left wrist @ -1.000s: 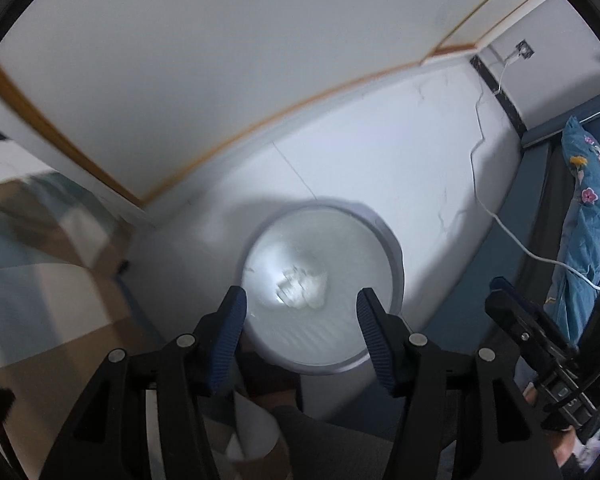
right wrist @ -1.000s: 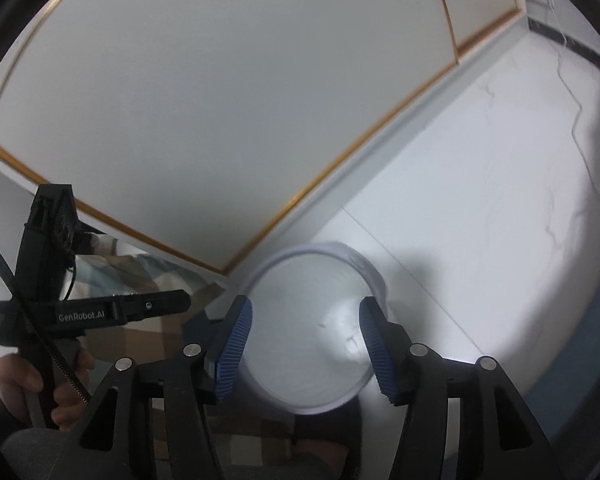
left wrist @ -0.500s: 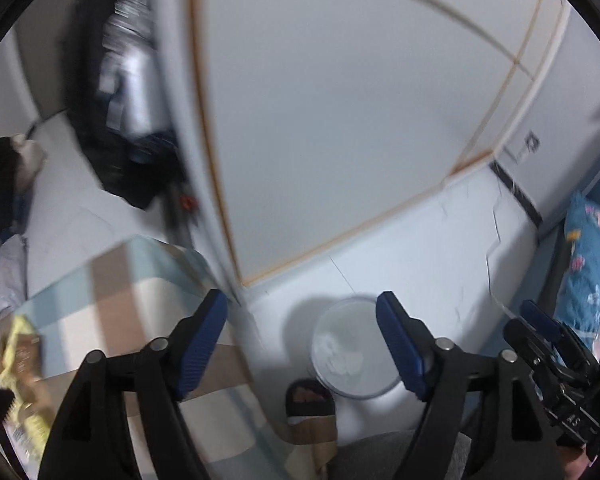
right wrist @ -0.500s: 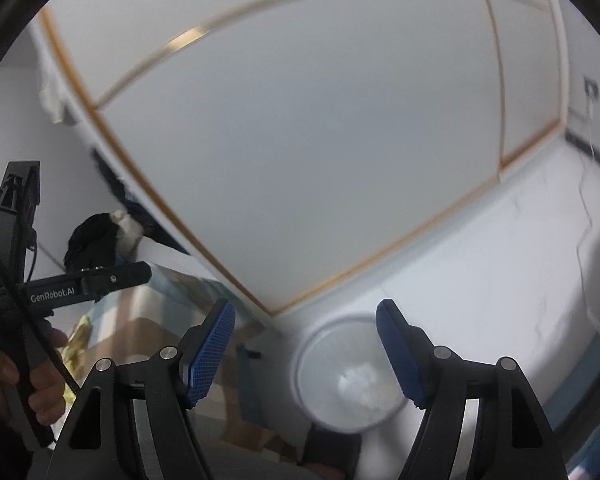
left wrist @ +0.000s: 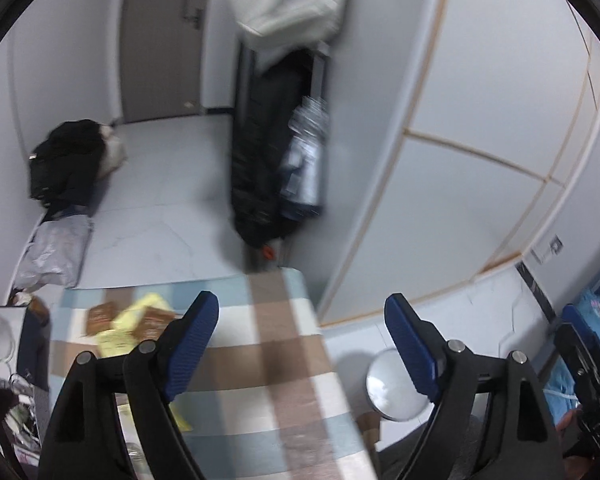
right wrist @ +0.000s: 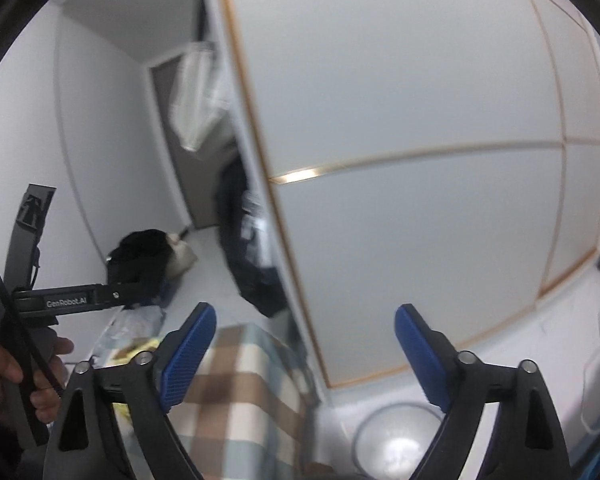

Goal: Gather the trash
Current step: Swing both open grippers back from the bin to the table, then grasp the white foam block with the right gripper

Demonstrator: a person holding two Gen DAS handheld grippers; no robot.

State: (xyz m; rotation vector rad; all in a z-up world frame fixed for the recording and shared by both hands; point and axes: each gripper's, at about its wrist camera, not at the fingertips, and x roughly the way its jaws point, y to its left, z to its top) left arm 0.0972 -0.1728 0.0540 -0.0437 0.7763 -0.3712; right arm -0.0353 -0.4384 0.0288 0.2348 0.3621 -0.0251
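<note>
Both grippers — left gripper (left wrist: 302,322) and right gripper (right wrist: 304,334) — are opening with nothing between their fingers; yellow wrappers (left wrist: 130,326) lie on the checked table (left wrist: 284,364), bin (left wrist: 394,386) on the floor beside it.

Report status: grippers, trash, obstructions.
Left gripper and right gripper jaws opening, nothing between. Yellow wrappers on checked table. Bin on floor beside it. Path clear.
</note>
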